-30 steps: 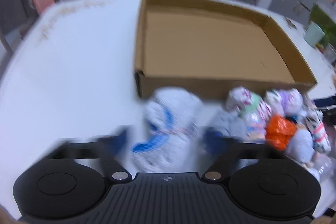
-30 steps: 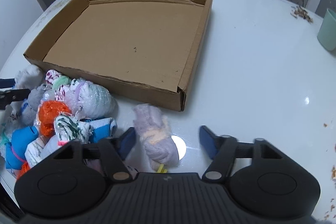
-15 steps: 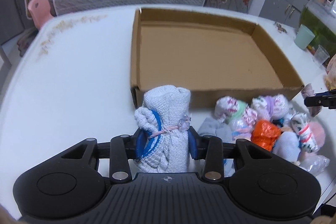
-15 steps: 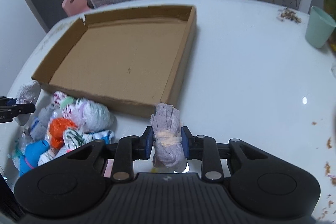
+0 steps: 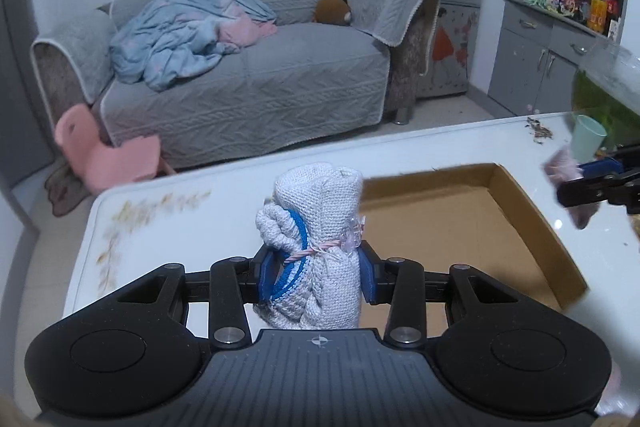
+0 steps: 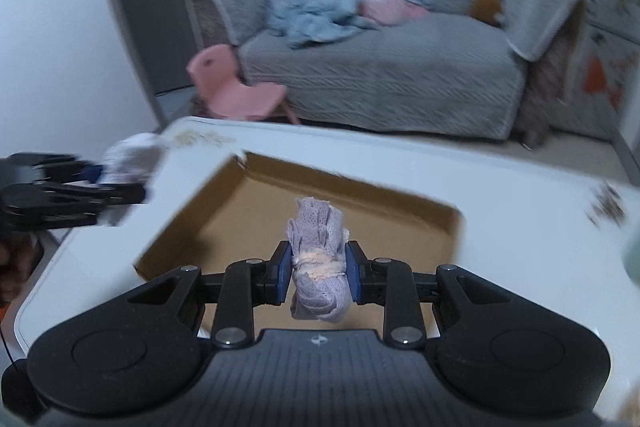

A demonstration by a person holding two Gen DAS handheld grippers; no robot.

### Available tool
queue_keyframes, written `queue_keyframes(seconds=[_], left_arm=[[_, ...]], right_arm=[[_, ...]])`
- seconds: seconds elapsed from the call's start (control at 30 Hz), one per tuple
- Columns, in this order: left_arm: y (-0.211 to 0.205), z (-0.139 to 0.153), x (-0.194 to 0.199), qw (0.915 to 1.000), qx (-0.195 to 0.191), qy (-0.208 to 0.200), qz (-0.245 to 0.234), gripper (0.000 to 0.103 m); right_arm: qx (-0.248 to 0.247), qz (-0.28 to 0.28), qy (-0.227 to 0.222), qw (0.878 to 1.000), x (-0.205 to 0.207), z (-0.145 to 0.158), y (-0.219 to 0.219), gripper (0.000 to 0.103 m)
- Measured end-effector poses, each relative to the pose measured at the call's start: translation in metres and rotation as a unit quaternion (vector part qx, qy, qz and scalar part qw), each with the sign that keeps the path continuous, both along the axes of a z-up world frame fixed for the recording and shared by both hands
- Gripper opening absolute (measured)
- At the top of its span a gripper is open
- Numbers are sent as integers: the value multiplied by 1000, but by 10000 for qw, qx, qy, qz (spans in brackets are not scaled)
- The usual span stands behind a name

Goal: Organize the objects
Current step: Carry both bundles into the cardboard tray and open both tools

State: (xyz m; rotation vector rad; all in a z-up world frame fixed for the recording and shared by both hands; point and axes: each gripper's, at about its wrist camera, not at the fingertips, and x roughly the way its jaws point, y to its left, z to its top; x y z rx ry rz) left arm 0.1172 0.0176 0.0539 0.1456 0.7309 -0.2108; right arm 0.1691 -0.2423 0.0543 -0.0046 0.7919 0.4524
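Note:
My left gripper (image 5: 318, 277) is shut on a white rolled sock bundle with blue trim (image 5: 320, 227) and holds it upright above the table, at the left wall of the shallow cardboard box (image 5: 536, 227). My right gripper (image 6: 318, 275) is shut on a lilac rolled sock bundle (image 6: 318, 259), held over the box's brown floor (image 6: 248, 219). Each gripper also shows from the side in the other's view: the right gripper (image 5: 592, 183) and the left gripper (image 6: 80, 191). The pile of other sock bundles is out of view.
The box lies on a white table (image 5: 160, 219). A green cup (image 5: 586, 139) and some crumbs (image 5: 538, 133) are at the table's far right. Beyond the table stand a grey sofa (image 5: 248, 83), a pink child's chair (image 5: 108, 155) and grey cabinets (image 5: 560, 63).
Both grippers closed on their sock bundles on the table a second ago, then lifted them and tilted up. Both now hold the bundles over the box area.

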Motion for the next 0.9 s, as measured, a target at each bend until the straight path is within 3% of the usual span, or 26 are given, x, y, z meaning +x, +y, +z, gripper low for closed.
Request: queue_keyframes(seconds=[0.2,0.37,0.7,0.87,0.9], left_arm=[[-18,-46,56,9997,113,132,-153,47],[-21,-81,79,9993,148,295,-165,47],[-20,-112,97,9985,254,476,-60,48],[-27,-113,100,9980,393,504,-24,52],[-28,-112,100,9981,382,485,-19,58]], right_arm=[[261,147,372,9989,66,-26,38,26],[156,-8,738,9972,110,-62,63,26],[-41,-186,1103,9937,127,-90,80,26],[-95,-123,1157,9932,127,-94,86,30],[-129,-100,1149,9932,128,-94,88,31]])
